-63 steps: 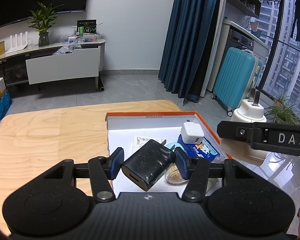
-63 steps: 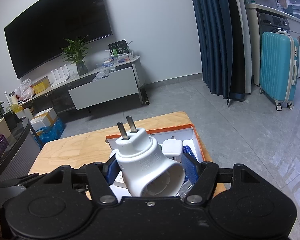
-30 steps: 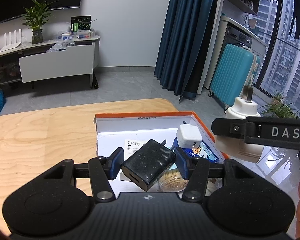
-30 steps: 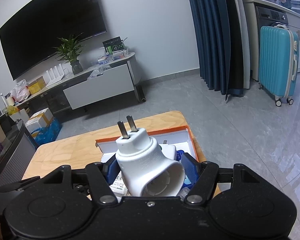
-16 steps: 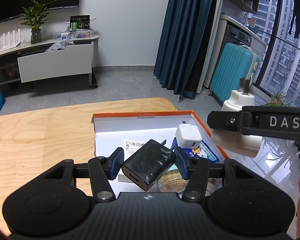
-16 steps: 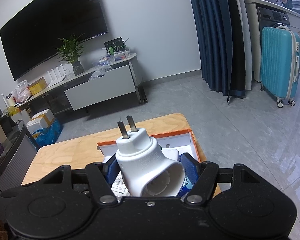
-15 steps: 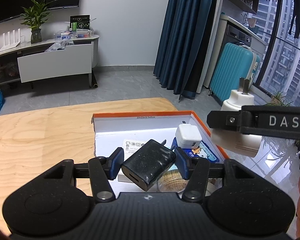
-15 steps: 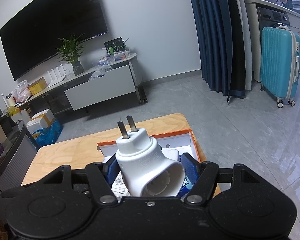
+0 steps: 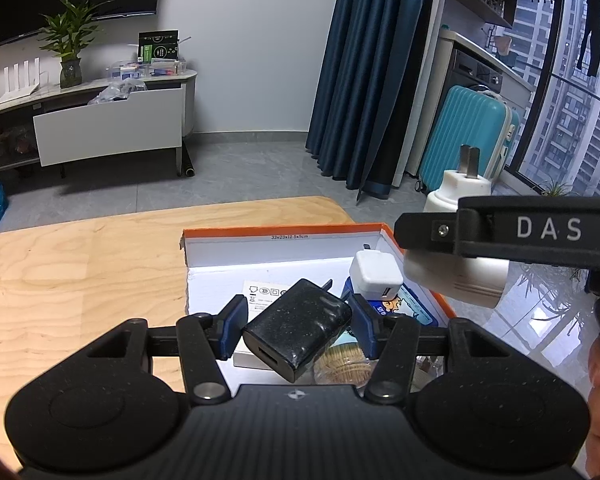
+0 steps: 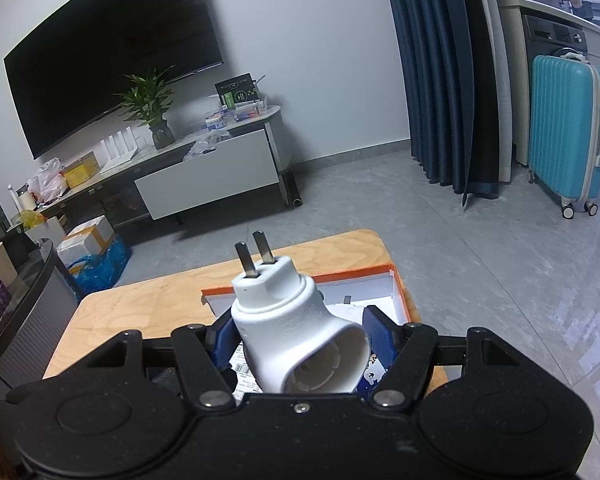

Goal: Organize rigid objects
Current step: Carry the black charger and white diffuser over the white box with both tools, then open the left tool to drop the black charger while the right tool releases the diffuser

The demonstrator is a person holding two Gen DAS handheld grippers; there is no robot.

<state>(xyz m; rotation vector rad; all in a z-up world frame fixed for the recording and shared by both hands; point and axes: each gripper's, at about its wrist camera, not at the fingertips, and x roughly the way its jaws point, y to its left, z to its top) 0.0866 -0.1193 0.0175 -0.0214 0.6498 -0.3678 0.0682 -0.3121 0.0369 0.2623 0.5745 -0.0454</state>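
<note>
My left gripper (image 9: 296, 330) is shut on a black charger (image 9: 298, 334) and holds it above the near part of an orange-edged white box (image 9: 284, 232) on the wooden table (image 9: 80, 272). My right gripper (image 10: 298, 338) is shut on a white plug adapter (image 10: 296, 332), prongs up, above the box's right side; it also shows in the left wrist view (image 9: 456, 268). In the box lie a white cube charger (image 9: 374, 272), a blue printed packet (image 9: 404, 308), a white labelled card (image 9: 260, 292) and a clear jar of toothpicks (image 9: 344, 364).
The box (image 10: 396, 276) sits at the table's far right corner, near the edge. Beyond the table are grey floor, a TV stand (image 9: 108, 128), blue curtains (image 9: 364, 72) and a teal suitcase (image 9: 468, 132).
The right gripper with the white adapter has moved left, over the box's right edge. The left gripper still holds the black charger, and the box looks slightly nearer.
</note>
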